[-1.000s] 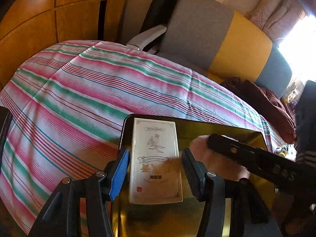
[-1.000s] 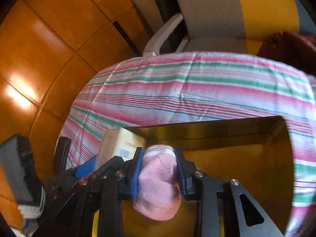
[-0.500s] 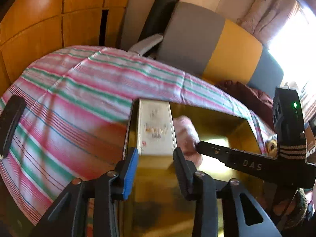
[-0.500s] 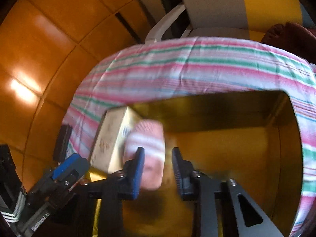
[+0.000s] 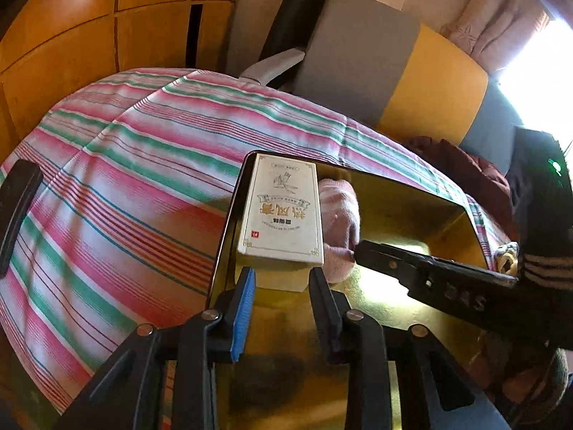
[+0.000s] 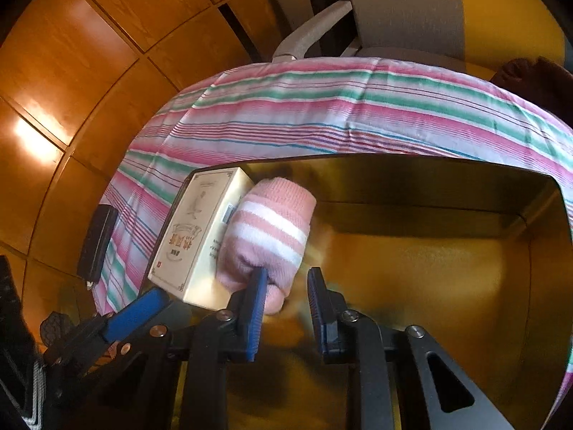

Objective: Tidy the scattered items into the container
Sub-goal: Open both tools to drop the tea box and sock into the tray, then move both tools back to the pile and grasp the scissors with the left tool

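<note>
A gold metal tin (image 5: pixel 412 193) (image 6: pixel 429 258) stands open on the striped cloth. A cream box (image 5: pixel 283 211) (image 6: pixel 195 236) lies in the tin against its left wall. A pink sock with white stripes (image 6: pixel 266 233) (image 5: pixel 338 215) lies in the tin beside the box. My left gripper (image 5: pixel 281 283) is open, its fingers just short of the box's near end. My right gripper (image 6: pixel 286 286) is open; its left finger touches the sock's near end. It also shows in the left wrist view (image 5: pixel 361 247).
A black remote-like object (image 5: pixel 16 211) (image 6: pixel 96 243) lies on the striped cloth (image 5: pixel 136 165) left of the tin. A grey and yellow chair (image 5: pixel 394 64) stands behind the table. A dark red cloth (image 5: pixel 465 168) lies at the right. Wooden panels (image 6: pixel 89 53) are at the left.
My left gripper let go of the box and drew back. My right gripper opened and let go of the sock, which now lies in the tin beside the box.
</note>
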A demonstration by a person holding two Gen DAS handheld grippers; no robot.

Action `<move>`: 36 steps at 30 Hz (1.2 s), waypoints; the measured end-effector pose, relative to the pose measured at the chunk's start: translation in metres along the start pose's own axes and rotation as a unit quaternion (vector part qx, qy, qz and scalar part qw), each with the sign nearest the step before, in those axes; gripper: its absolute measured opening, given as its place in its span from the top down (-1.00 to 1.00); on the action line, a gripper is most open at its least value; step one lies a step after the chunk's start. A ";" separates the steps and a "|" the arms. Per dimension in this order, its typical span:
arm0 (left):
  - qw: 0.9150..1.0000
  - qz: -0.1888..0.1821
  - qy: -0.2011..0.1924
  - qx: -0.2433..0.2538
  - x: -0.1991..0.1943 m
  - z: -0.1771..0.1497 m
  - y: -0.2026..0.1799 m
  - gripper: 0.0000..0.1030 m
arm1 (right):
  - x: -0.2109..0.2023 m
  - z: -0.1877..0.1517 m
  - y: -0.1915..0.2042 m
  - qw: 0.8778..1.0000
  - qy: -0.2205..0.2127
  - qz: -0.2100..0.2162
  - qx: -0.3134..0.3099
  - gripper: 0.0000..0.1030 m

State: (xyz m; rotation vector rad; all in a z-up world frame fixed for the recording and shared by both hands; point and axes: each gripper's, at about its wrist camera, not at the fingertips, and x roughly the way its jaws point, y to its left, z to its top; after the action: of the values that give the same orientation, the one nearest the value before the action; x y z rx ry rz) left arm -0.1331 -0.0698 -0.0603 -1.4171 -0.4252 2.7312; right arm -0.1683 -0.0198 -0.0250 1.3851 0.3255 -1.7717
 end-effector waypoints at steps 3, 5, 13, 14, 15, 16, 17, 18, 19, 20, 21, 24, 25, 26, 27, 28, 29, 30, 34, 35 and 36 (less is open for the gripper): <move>1.000 -0.014 -0.004 -0.015 -0.006 -0.005 0.002 0.25 | -0.013 -0.009 0.000 1.000 -0.009 0.000 -0.008 0.49; 0.999 -0.024 -0.008 -0.020 -0.012 -0.011 0.001 0.22 | -0.022 -0.015 0.000 1.000 -0.014 0.001 -0.009 0.49; 0.998 -0.068 -0.009 -0.003 -0.041 -0.042 -0.023 0.22 | -0.082 -0.053 -0.002 0.997 -0.069 -0.010 -0.027 0.25; 0.997 -0.072 -0.007 0.003 -0.044 -0.046 -0.028 0.22 | -0.090 -0.058 -0.005 0.997 -0.077 -0.010 -0.025 0.17; 0.997 -0.076 -0.005 0.009 -0.046 -0.049 -0.033 0.21 | -0.100 -0.064 -0.009 0.996 -0.085 -0.014 -0.023 0.13; 0.997 -0.079 -0.004 0.015 -0.048 -0.052 -0.037 0.21 | -0.107 -0.070 -0.013 0.995 -0.091 -0.019 -0.019 0.03; 0.996 -0.084 -0.002 0.023 -0.050 -0.056 -0.042 0.21 | -0.115 -0.076 -0.018 0.995 -0.097 -0.023 -0.013 -0.08; 0.996 -0.088 -0.001 0.029 -0.052 -0.058 -0.047 0.21 | -0.124 -0.083 -0.023 0.994 -0.102 -0.024 -0.008 -0.13; 0.995 -0.091 0.001 0.036 -0.053 -0.061 -0.053 0.21 | -0.132 -0.090 -0.030 0.994 -0.107 -0.027 -0.002 -0.18; 0.995 -0.095 0.003 0.044 -0.055 -0.064 -0.059 0.21 | -0.137 -0.095 -0.034 0.994 -0.109 -0.030 0.003 -0.20; 0.994 -0.098 0.004 0.050 -0.056 -0.067 -0.065 0.21 | -0.144 -0.103 -0.042 0.993 -0.111 -0.035 0.012 -0.21; 0.991 -0.110 0.009 0.076 -0.062 -0.077 -0.085 0.20 | -0.162 -0.127 -0.066 0.991 -0.117 -0.045 0.037 -0.24; 0.990 -0.115 0.013 0.085 -0.063 -0.080 -0.092 0.20 | -0.169 -0.135 -0.076 0.991 -0.118 -0.050 0.046 -0.24; 0.988 -0.120 0.017 0.094 -0.064 -0.083 -0.098 0.19 | -0.174 -0.143 -0.085 0.990 -0.120 -0.055 0.056 -0.24; 0.987 -0.123 0.020 0.105 -0.065 -0.086 -0.107 0.19 | -0.179 -0.151 -0.093 0.989 -0.122 -0.058 0.064 -0.24; 0.985 -0.126 0.023 0.117 -0.066 -0.090 -0.115 0.19 | -0.185 -0.160 -0.103 0.987 -0.124 -0.063 0.075 -0.24; 0.983 -0.132 0.028 0.128 -0.067 -0.094 -0.125 0.19 | -0.190 -0.168 -0.112 0.986 -0.126 -0.068 0.084 -0.24; 0.980 -0.138 0.033 0.139 -0.068 -0.097 -0.133 0.19 | -0.195 -0.176 -0.120 0.985 -0.127 -0.072 0.093 -0.24; 0.968 -0.154 0.046 0.193 -0.070 -0.107 -0.174 0.19 | -0.215 -0.213 -0.159 0.978 -0.130 -0.084 0.137 -0.24; 0.965 -0.159 0.050 0.204 -0.070 -0.108 -0.184 0.19 | -0.219 -0.219 -0.165 0.977 -0.132 -0.086 0.145 -0.24; 0.962 -0.165 0.056 0.211 -0.069 -0.109 -0.193 0.19 | -0.226 -0.228 -0.175 0.974 -0.135 -0.089 0.156 -0.25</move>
State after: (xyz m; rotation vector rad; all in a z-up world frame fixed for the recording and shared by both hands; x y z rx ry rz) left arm -0.0231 0.1300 -0.0157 -1.2474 -0.0545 2.2841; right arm -0.1366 0.3373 0.0461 1.3357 0.0229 -2.2033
